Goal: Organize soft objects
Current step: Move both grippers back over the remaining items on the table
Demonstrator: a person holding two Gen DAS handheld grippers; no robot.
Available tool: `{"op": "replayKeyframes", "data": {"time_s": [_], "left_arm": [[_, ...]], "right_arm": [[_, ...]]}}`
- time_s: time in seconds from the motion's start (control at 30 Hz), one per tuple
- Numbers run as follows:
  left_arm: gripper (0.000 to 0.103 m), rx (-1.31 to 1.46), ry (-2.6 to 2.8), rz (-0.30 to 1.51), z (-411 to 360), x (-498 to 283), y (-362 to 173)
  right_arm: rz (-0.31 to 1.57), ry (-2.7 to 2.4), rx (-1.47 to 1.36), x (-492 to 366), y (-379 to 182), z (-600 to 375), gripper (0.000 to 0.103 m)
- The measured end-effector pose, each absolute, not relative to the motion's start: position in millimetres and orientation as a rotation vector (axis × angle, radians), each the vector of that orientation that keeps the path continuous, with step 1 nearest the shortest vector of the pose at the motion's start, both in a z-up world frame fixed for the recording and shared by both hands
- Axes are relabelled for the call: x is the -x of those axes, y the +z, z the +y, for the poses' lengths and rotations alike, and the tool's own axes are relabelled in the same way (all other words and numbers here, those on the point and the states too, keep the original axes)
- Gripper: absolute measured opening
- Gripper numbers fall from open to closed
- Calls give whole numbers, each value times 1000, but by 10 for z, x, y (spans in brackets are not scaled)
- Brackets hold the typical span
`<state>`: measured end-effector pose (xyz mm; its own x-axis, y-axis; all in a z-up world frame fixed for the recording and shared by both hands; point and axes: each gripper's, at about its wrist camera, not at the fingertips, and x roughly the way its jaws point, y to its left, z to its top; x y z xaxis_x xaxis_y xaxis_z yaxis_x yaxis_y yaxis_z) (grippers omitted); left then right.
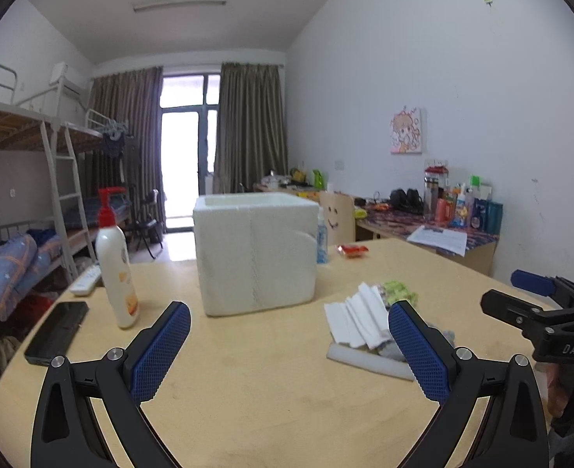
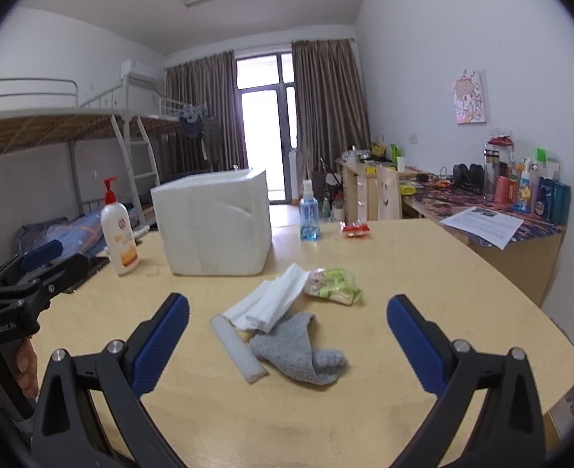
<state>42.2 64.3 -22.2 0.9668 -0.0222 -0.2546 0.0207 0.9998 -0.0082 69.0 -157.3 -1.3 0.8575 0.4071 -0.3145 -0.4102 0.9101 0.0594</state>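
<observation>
The right gripper (image 2: 287, 345) hovers above the wooden table (image 2: 423, 273) with its jaws spread wide and nothing between them. Just ahead of it lie the soft things in a loose cluster: a gray sock (image 2: 298, 347) overlaps one end of a white foam strip (image 2: 237, 347), a folded white cloth (image 2: 269, 302) rests partly on both, and a green-and-pink packet (image 2: 333, 284) lies just beside the cloth's far end.

The left gripper (image 1: 289, 351) is also held wide apart and empty, over bare tabletop to the left of that cluster. Beyond it stands an open white foam box (image 1: 255, 249). A lotion pump bottle (image 1: 115, 269) stands left of the box, with a black phone (image 1: 57, 331) near the table's left edge. A blue spray bottle (image 2: 309, 212) and a red packet (image 2: 355, 229) sit right of the box, farther back.
</observation>
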Motion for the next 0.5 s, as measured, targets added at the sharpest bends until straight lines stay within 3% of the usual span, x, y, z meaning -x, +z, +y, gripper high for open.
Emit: {"op": "replayKeyframes", "data": {"time_s": [0.5], "left_arm": [[102,21,-68,368,538,-730,-394]], "right_arm": [[497,459,66,-1025,-307,-1547,103]]}}
